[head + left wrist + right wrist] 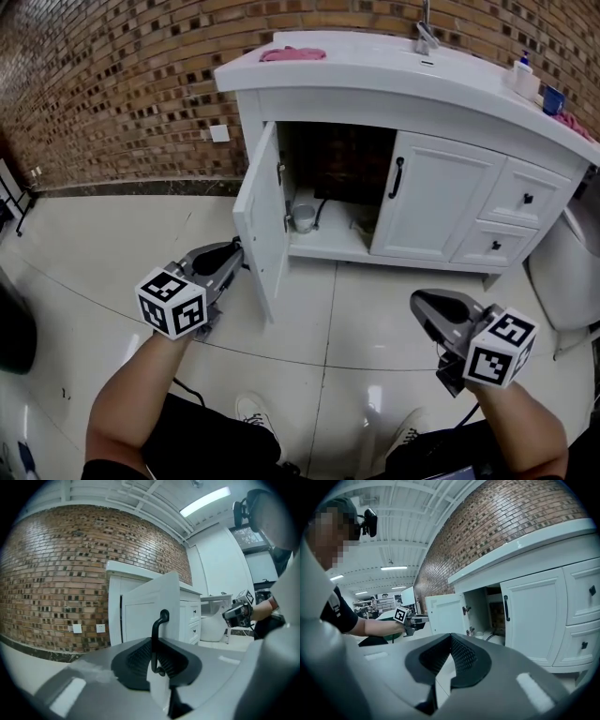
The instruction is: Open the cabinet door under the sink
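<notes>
Pink cloth (pixel 292 53) left of faucet (pixel 427 37); brick wall (pixel 112 84) behind; pale tiled floor (pixel 112 253)

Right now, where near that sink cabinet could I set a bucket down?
Bare floor tiles lie before the closed door, between the open door and the right gripper. The countertop is free between the pink cloth and the faucet. Inside the cabinet, a metal cup and hose crowd the shelf.
</notes>
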